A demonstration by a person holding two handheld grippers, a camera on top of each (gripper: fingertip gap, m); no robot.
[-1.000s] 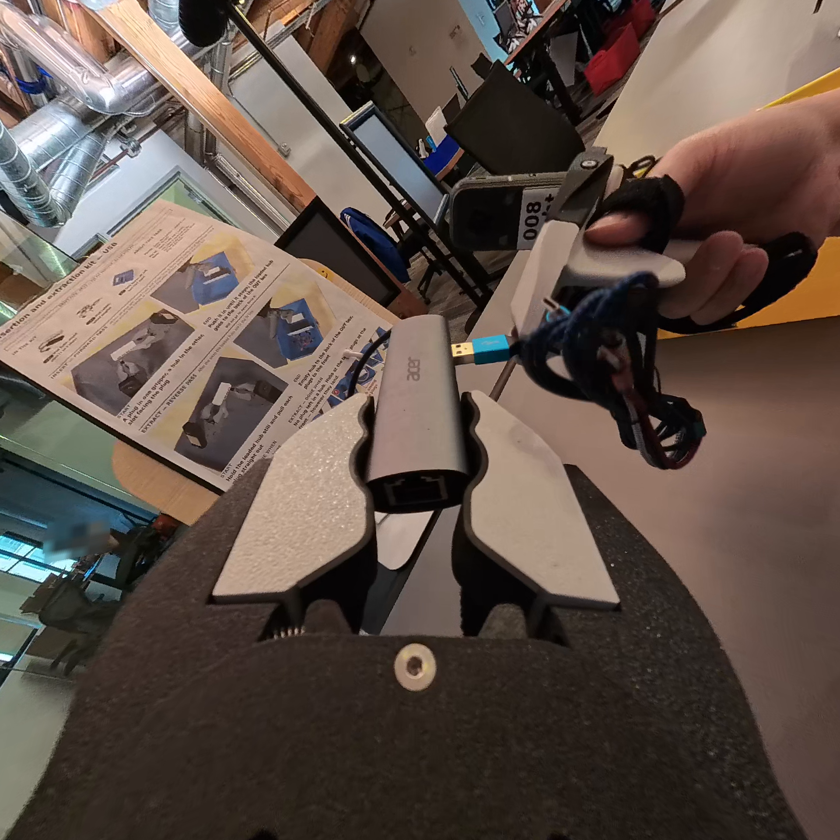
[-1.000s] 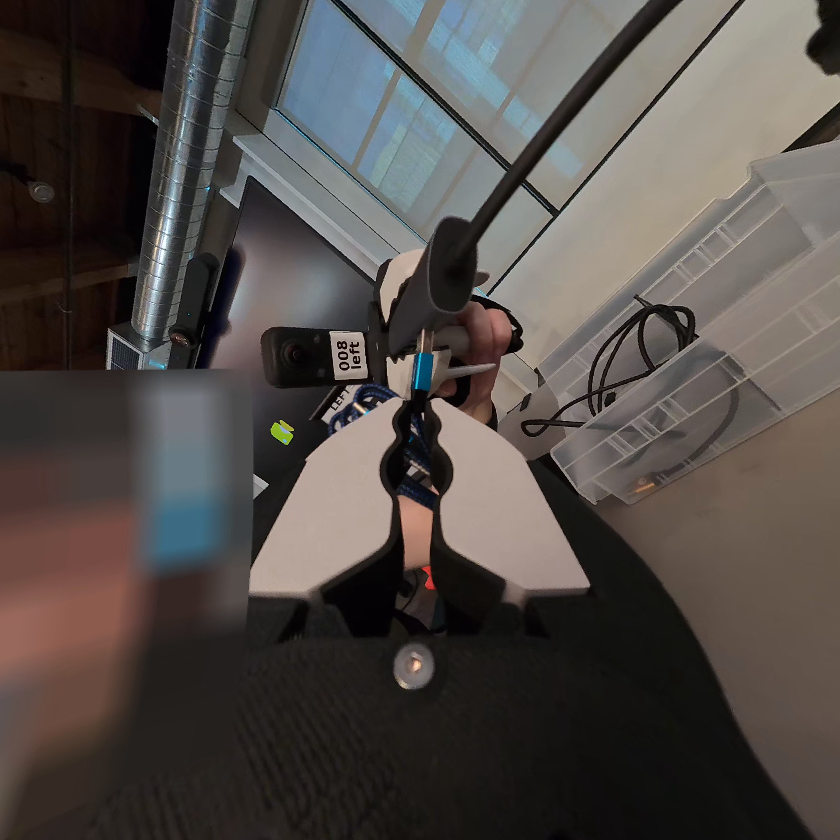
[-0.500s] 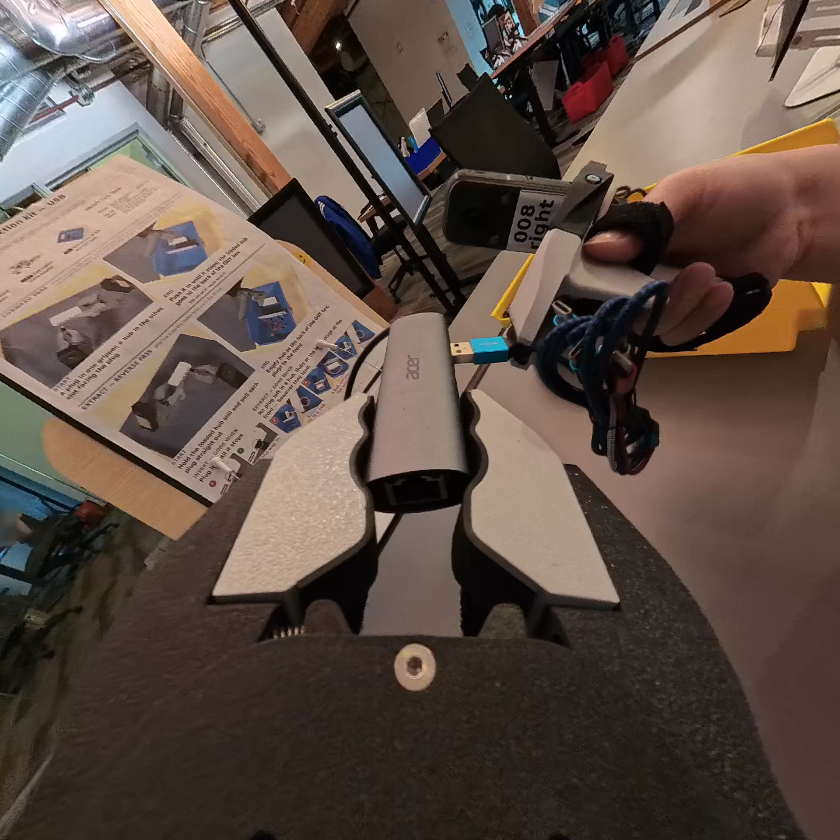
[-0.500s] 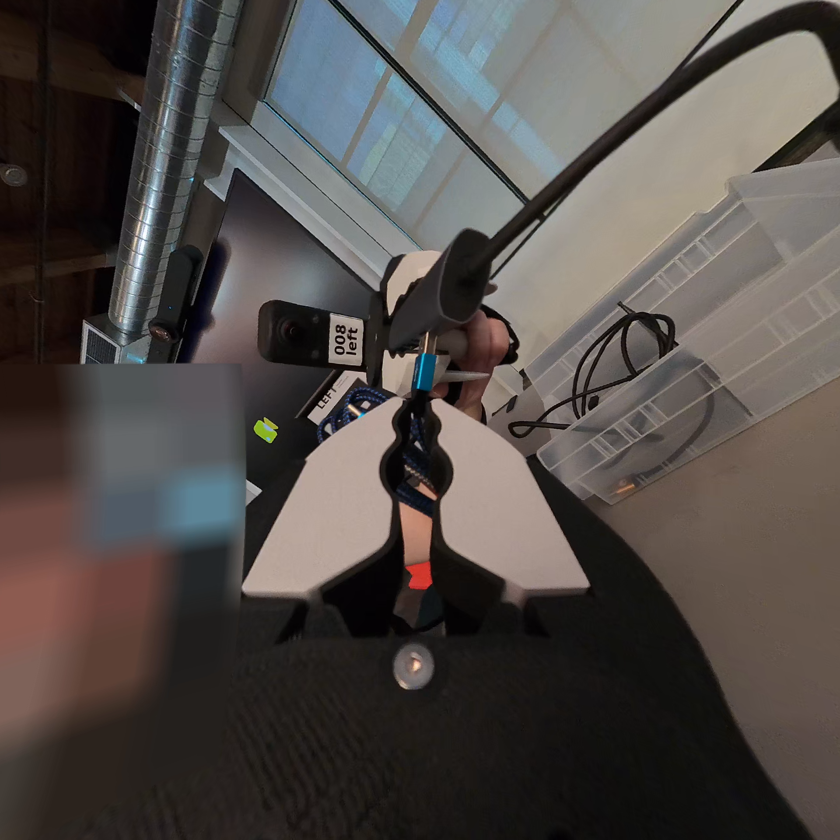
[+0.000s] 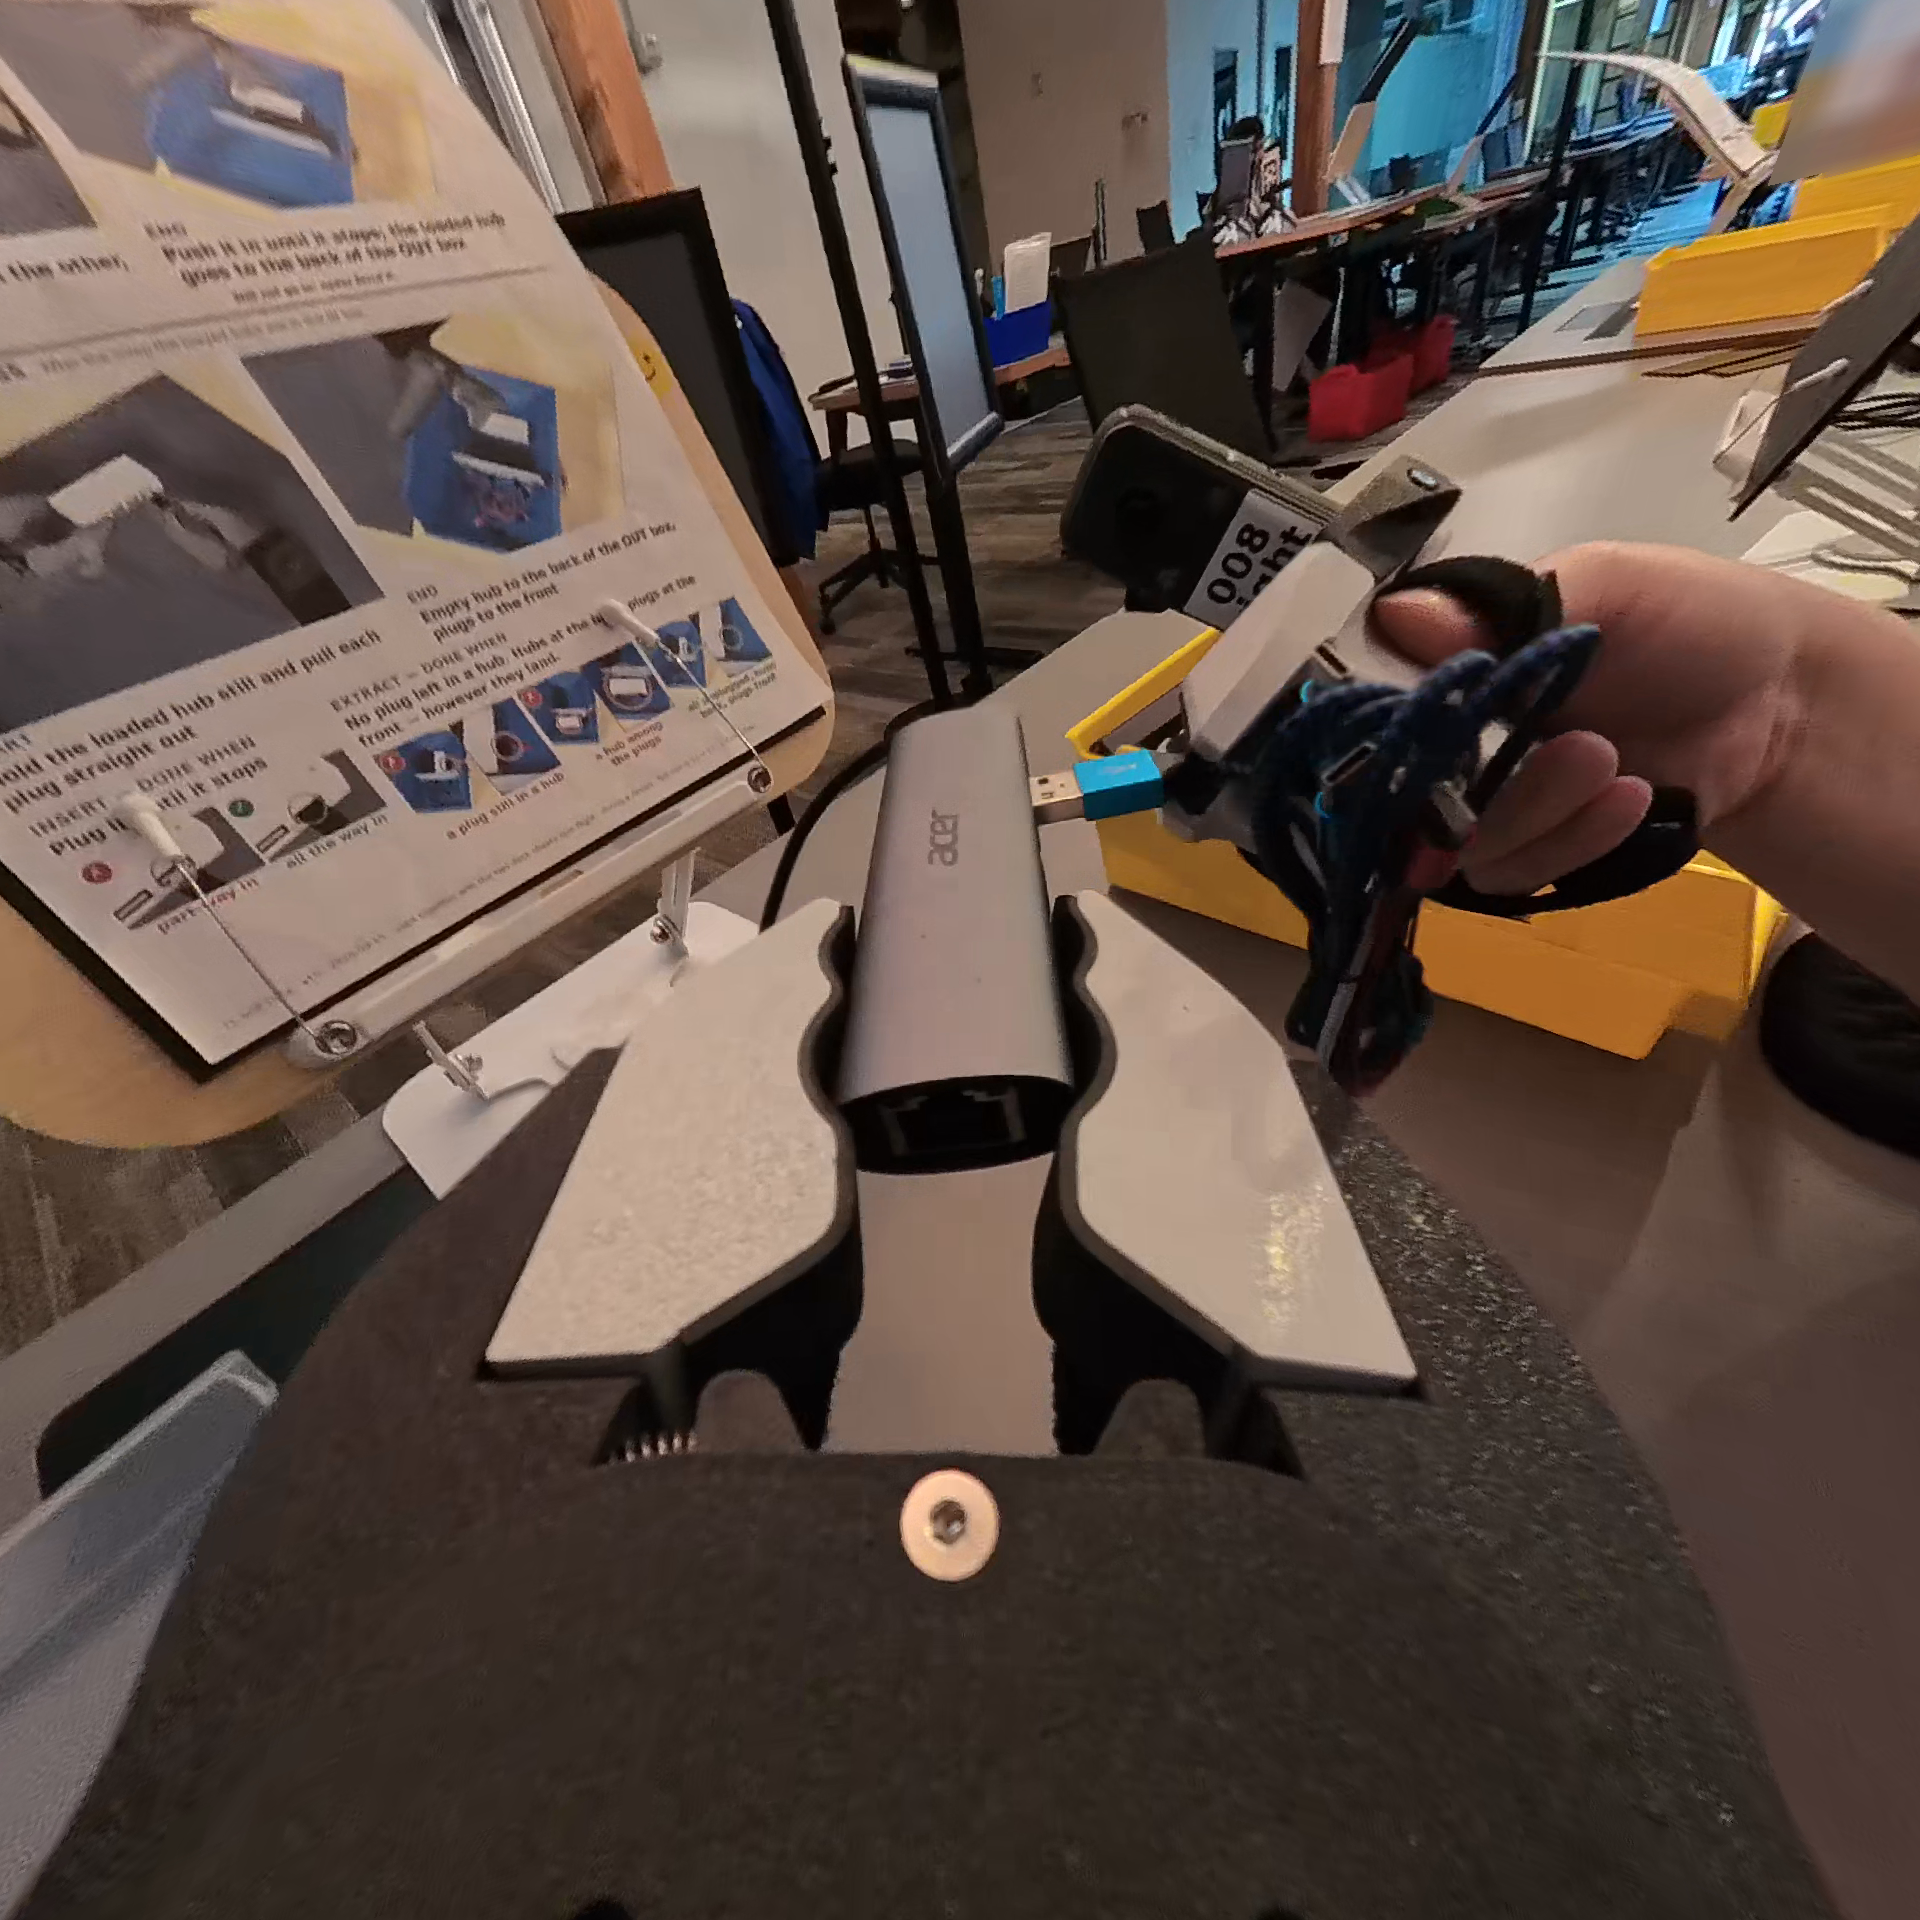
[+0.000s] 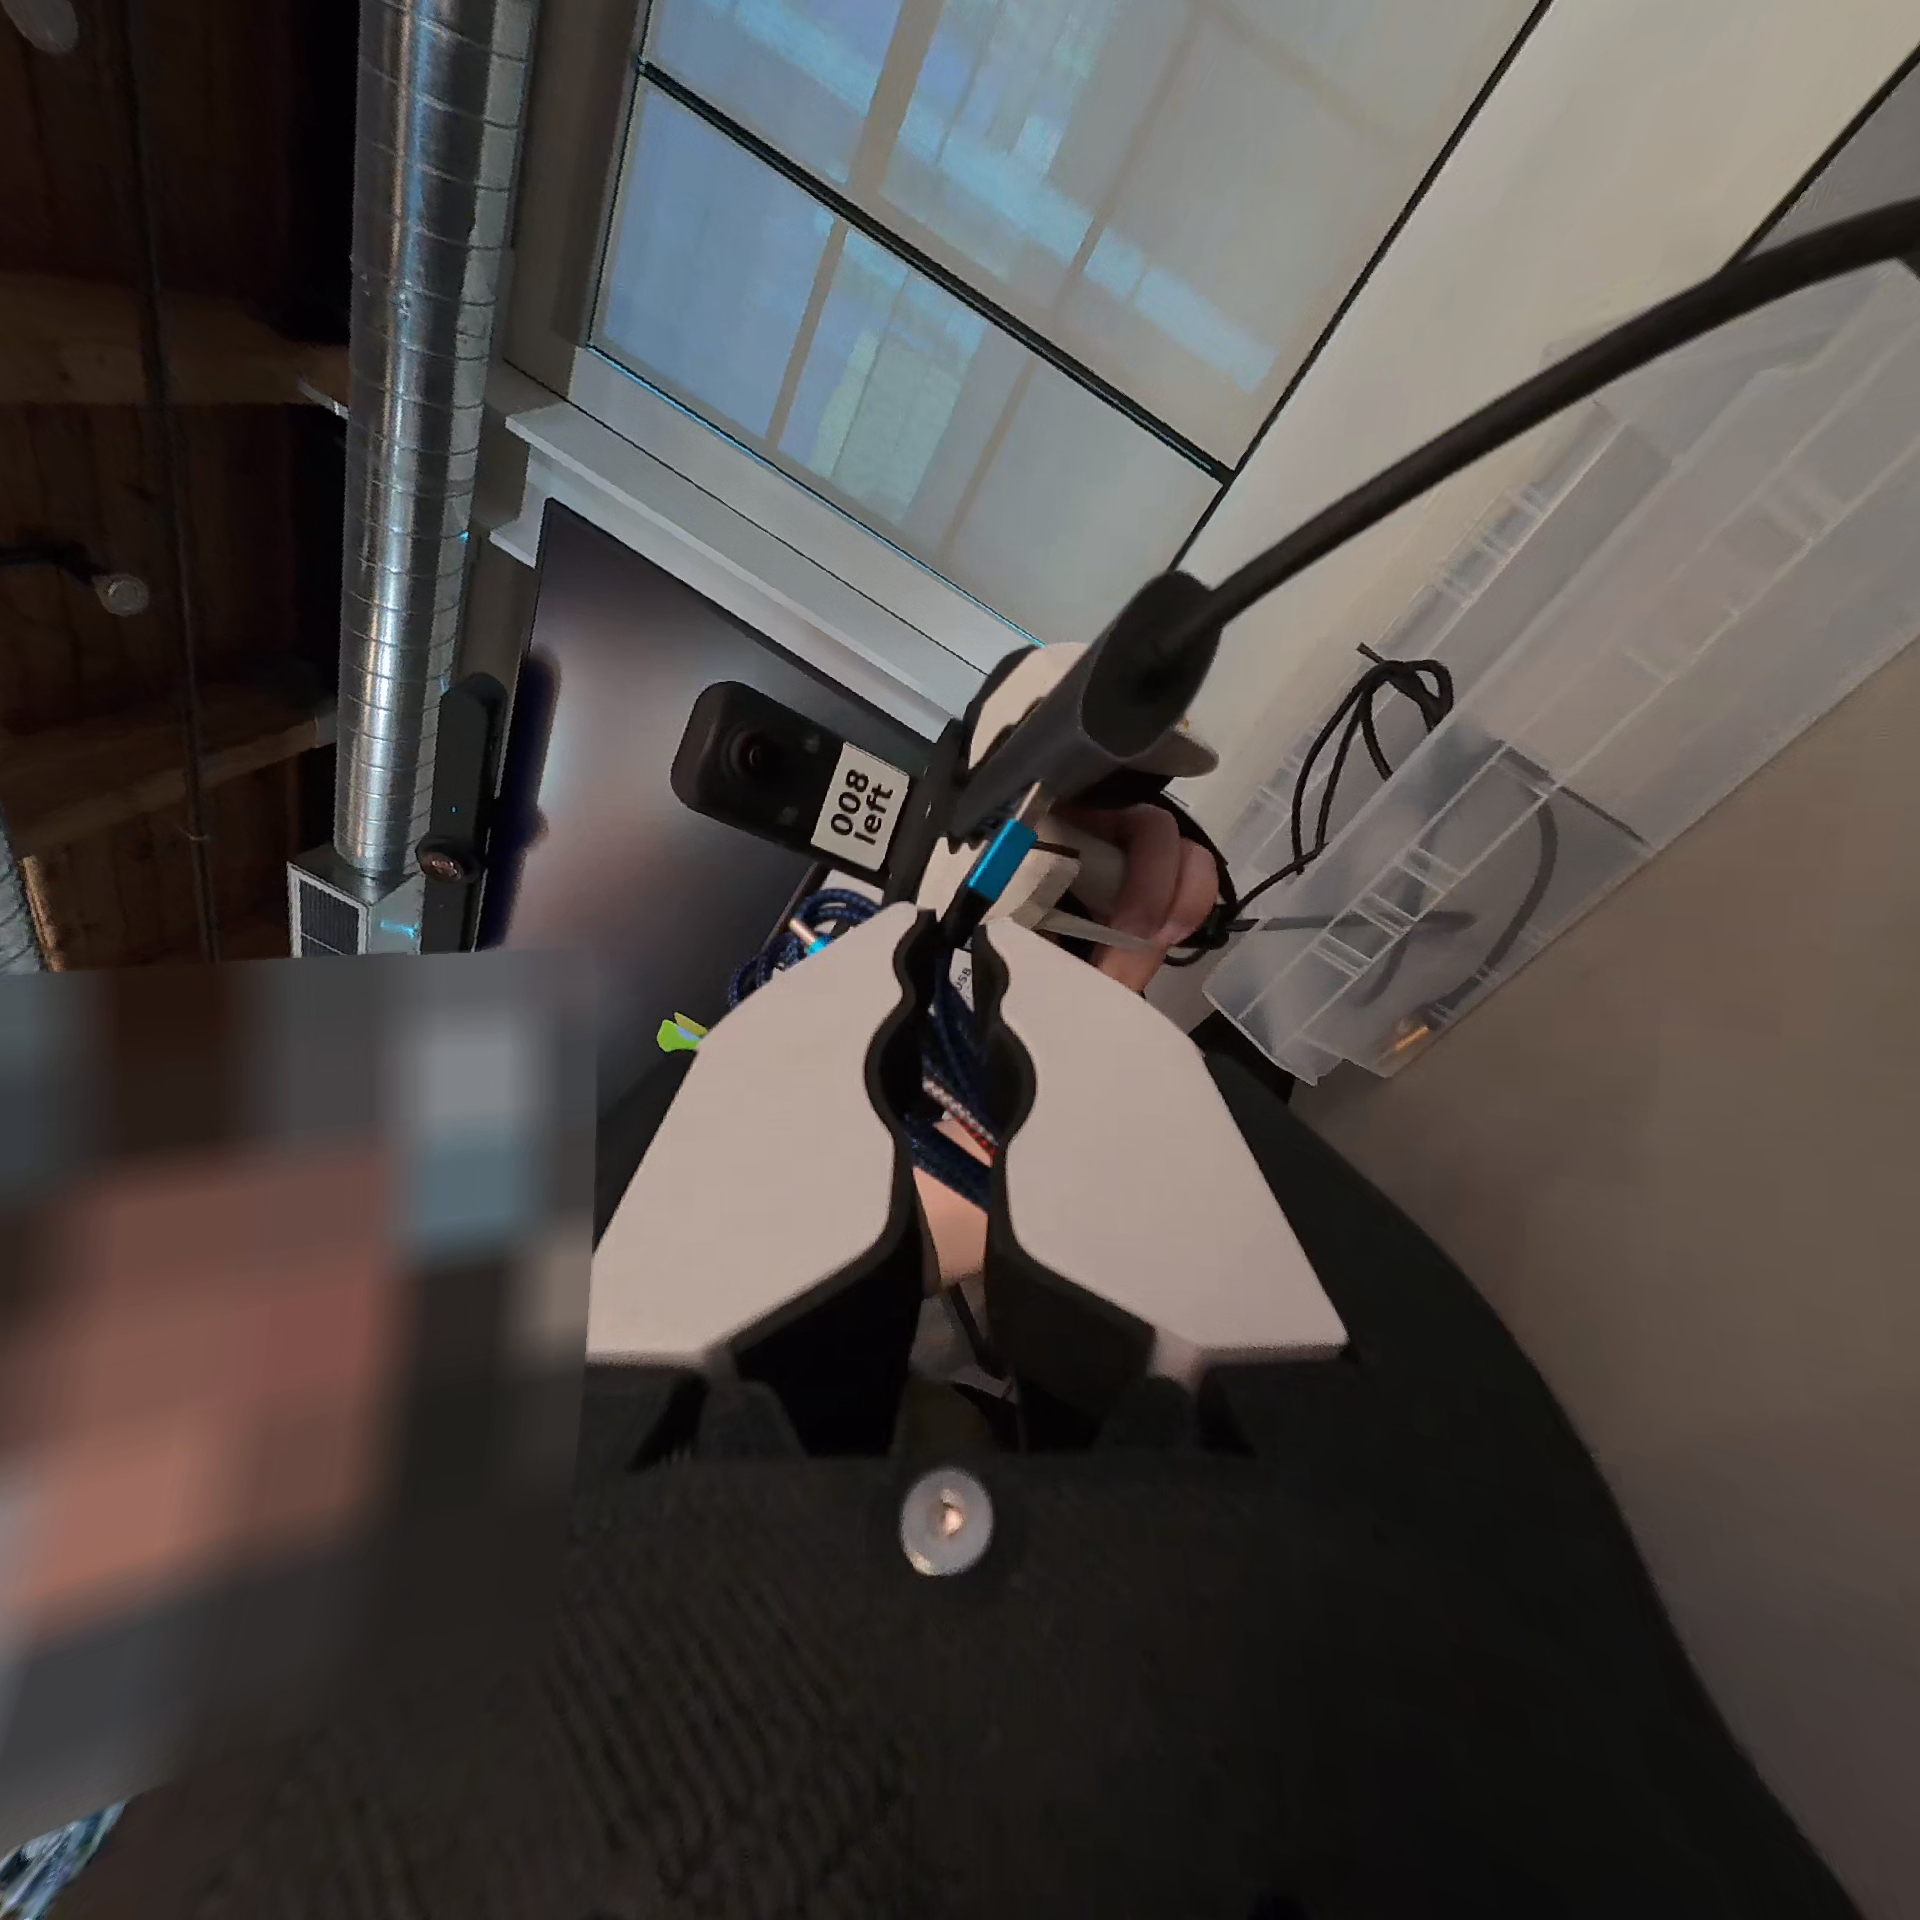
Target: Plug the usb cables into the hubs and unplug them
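The left gripper (image 5: 951, 997) is clenched on a slim grey metal hub (image 5: 951, 914). The right gripper (image 6: 951, 940) grasps a blue-shelled USB plug (image 5: 1101, 788) on a braided cable, its metal tip at the hub's side port. Seating it fully, or pulling clear, seems left.

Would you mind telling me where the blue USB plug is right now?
In the left wrist view the blue USB plug sits right of centre, held by the right gripper, its metal tip at the grey hub's right side.
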